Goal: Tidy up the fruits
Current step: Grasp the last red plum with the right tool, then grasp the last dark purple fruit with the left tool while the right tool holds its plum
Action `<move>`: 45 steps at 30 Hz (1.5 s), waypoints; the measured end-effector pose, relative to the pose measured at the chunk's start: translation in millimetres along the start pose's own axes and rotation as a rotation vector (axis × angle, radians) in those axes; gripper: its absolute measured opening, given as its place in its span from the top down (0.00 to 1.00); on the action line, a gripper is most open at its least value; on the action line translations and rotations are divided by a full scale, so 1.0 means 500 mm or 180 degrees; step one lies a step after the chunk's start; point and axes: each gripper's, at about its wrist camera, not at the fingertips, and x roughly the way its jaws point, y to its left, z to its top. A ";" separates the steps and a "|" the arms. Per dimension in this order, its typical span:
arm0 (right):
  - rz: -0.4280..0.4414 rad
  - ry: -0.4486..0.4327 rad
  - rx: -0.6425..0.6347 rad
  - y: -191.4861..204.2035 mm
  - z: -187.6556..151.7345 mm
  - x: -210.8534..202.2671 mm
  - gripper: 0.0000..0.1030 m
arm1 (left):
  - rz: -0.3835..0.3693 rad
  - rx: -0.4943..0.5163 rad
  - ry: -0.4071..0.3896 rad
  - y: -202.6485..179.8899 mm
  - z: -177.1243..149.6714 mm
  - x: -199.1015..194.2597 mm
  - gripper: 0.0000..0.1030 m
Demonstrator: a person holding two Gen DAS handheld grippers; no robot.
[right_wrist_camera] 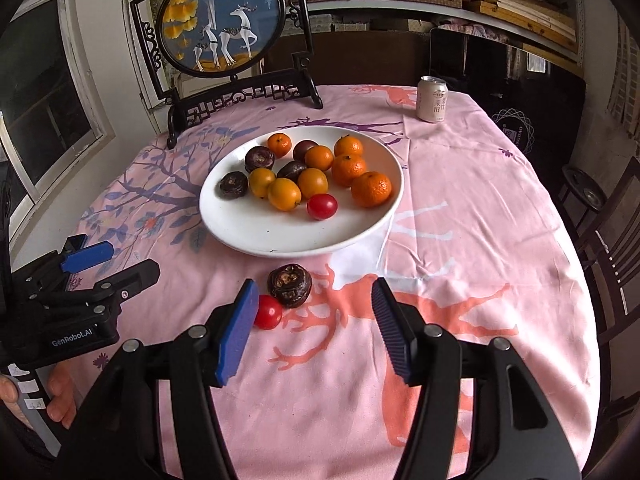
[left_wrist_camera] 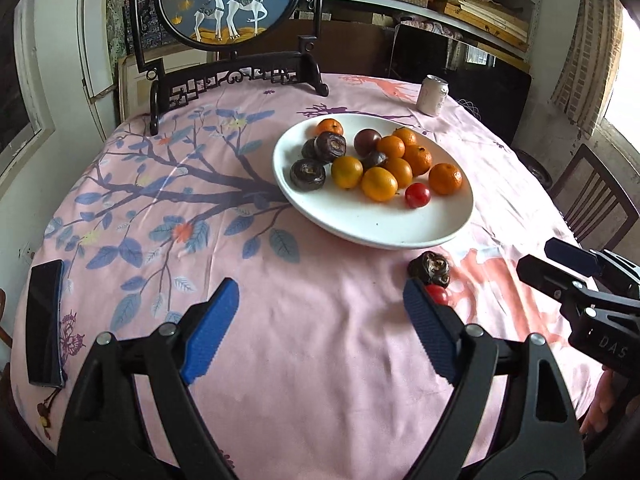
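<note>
A white plate (left_wrist_camera: 360,220) (right_wrist_camera: 248,232) on the pink tablecloth holds several oranges, dark brown fruits and one red cherry tomato (left_wrist_camera: 417,195) (right_wrist_camera: 321,206). In front of the plate on the cloth lie a dark brown fruit (left_wrist_camera: 430,268) (right_wrist_camera: 289,285) and a red cherry tomato (left_wrist_camera: 438,294) (right_wrist_camera: 267,312), touching each other. My left gripper (left_wrist_camera: 320,312) is open and empty, its right finger beside the tomato. My right gripper (right_wrist_camera: 314,312) is open and empty just short of the two loose fruits; it also shows in the left wrist view (left_wrist_camera: 560,268).
A drink can (left_wrist_camera: 433,95) (right_wrist_camera: 432,99) stands at the table's far right. A framed deer screen (left_wrist_camera: 228,4) (right_wrist_camera: 224,28) stands at the back left. A black phone (left_wrist_camera: 43,320) lies near the left edge. Chairs (right_wrist_camera: 608,240) stand to the right.
</note>
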 end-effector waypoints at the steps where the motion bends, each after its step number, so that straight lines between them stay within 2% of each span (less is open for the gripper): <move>1: 0.0001 0.0003 -0.0020 0.005 -0.003 0.000 0.42 | 0.0002 -0.0021 -0.0009 0.004 -0.002 -0.003 0.17; 4: 0.0048 0.0097 -0.0065 0.023 -0.018 0.014 0.42 | 0.0040 -0.0057 -0.0026 0.014 -0.007 -0.010 0.17; 10: 0.0373 0.0332 -0.0104 0.070 -0.052 0.096 0.43 | 0.0082 -0.0171 -0.0002 0.046 -0.016 -0.011 0.17; 15: 0.0348 0.0476 0.0021 0.073 -0.049 0.156 0.54 | 0.0103 -0.0229 -0.0003 0.068 -0.022 -0.015 0.17; 17: 0.0289 0.0508 0.0033 0.075 -0.048 0.175 0.61 | 0.0097 -0.0246 0.0013 0.071 -0.023 -0.012 0.17; 18: 0.0241 0.0530 0.0026 0.076 -0.048 0.184 0.68 | 0.0088 -0.0246 0.0024 0.072 -0.022 -0.011 0.17; 19: 0.0229 0.0515 0.0041 0.075 -0.049 0.187 0.69 | 0.0077 -0.0243 0.0038 0.070 -0.023 -0.008 0.17; 21: 0.0272 0.0475 0.0072 0.070 -0.050 0.174 0.69 | 0.0044 -0.0209 0.0076 0.060 -0.021 -0.002 0.17; 24: 0.0183 0.0372 0.0046 0.054 -0.054 0.131 0.69 | -0.0032 -0.0100 0.0154 0.026 -0.018 0.018 0.17; 28: -0.0118 0.0217 0.0103 -0.002 -0.066 0.084 0.69 | -0.0216 0.0047 0.0303 -0.052 -0.013 0.072 0.16; 31: -0.0131 0.0166 0.0279 -0.058 -0.081 0.066 0.69 | -0.0313 0.0110 0.0516 -0.111 -0.009 0.128 0.16; 36: -0.0047 0.0112 0.0480 -0.122 -0.098 0.046 0.69 | -0.0124 0.0220 0.0660 -0.175 -0.005 0.196 0.16; 42: 0.0045 0.0047 0.0568 -0.145 -0.099 0.037 0.69 | 0.0105 0.0293 0.0629 -0.203 -0.002 0.230 0.19; 44: 0.0057 0.0050 0.0566 -0.146 -0.099 0.037 0.69 | 0.0116 0.0277 0.0576 -0.204 0.001 0.230 0.24; 45: 0.0067 0.0057 0.0572 -0.145 -0.099 0.038 0.69 | 0.0129 0.0278 0.0542 -0.204 0.003 0.228 0.37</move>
